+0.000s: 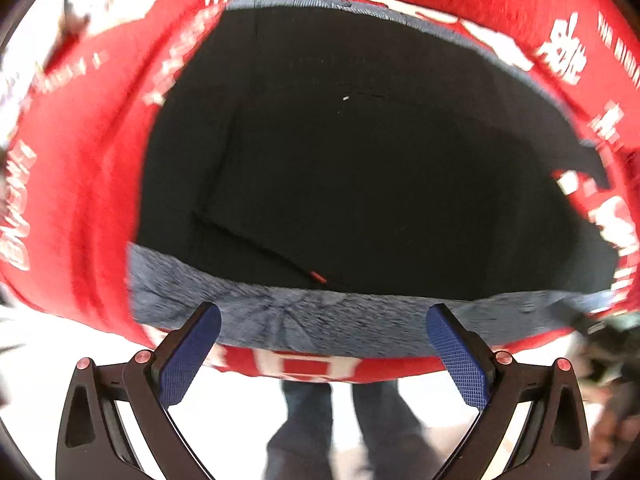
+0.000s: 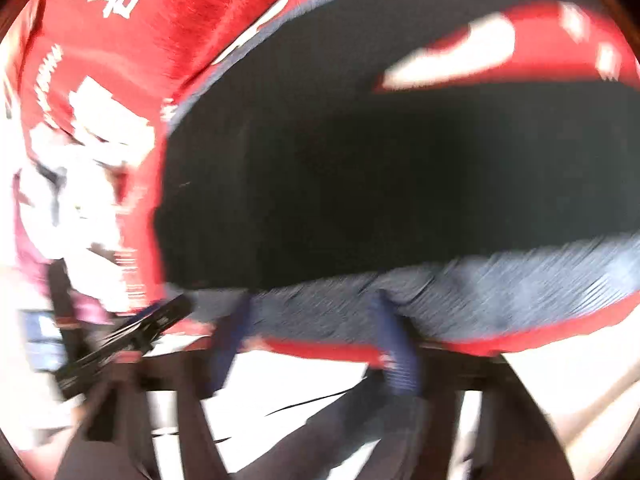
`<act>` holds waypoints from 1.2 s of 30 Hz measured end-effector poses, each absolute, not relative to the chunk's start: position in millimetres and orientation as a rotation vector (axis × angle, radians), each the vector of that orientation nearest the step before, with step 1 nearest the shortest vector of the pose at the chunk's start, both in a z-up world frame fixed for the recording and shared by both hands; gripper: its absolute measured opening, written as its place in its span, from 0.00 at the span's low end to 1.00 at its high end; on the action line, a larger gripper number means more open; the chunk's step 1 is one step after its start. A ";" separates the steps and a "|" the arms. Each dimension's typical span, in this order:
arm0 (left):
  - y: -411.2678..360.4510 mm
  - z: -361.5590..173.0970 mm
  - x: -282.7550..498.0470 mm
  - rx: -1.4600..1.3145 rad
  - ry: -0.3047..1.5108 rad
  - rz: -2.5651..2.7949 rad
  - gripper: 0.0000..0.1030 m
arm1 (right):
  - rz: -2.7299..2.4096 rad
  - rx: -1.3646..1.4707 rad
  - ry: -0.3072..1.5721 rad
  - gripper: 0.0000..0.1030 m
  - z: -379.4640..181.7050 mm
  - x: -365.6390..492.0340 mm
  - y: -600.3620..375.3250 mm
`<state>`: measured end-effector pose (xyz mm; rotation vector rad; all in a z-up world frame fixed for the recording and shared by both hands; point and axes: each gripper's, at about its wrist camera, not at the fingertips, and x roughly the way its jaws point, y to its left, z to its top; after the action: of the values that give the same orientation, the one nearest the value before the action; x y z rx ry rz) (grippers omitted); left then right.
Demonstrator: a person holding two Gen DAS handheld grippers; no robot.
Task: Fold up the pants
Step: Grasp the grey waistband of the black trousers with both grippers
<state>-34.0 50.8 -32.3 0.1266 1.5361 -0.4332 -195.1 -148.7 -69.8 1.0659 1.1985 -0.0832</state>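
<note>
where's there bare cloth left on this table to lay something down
The black pants with their grey waistband cover the middle. The red printed tablecloth shows bare in a broad band left of the pants and a strip beyond their far edge. The near edge is crowded: left gripper open at the waistband.

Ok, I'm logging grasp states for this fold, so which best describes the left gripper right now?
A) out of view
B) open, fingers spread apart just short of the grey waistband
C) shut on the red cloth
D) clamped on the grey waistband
B: in the left wrist view the left gripper has its blue pads set wide apart, with the grey waistband of the black pants lying ungripped between and beyond them.
</note>
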 end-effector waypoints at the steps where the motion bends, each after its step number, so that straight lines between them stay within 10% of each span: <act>1: 57.5 -33.7 -32.3 0.087 1.547 -0.444 1.00 | -0.073 1.106 1.193 0.49 -76.3 -202.2 -149.7; 22: 99.9 -58.3 -34.6 -0.167 1.616 -0.549 1.00 | 0.148 1.547 0.850 0.56 -158.1 -210.9 -113.2; 26: 122.4 -57.3 -38.6 -0.329 1.628 -0.509 1.00 | 0.231 1.577 0.868 0.34 -150.0 -180.6 -87.8; 36: 135.6 -76.0 -10.0 -0.705 1.536 -0.393 0.99 | 0.364 1.468 0.895 0.33 -112.3 -173.2 -91.7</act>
<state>-10.0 135.6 -76.0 -0.7054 1.5363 -0.3932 -173.2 -91.7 -112.2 1.4676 0.8954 0.3639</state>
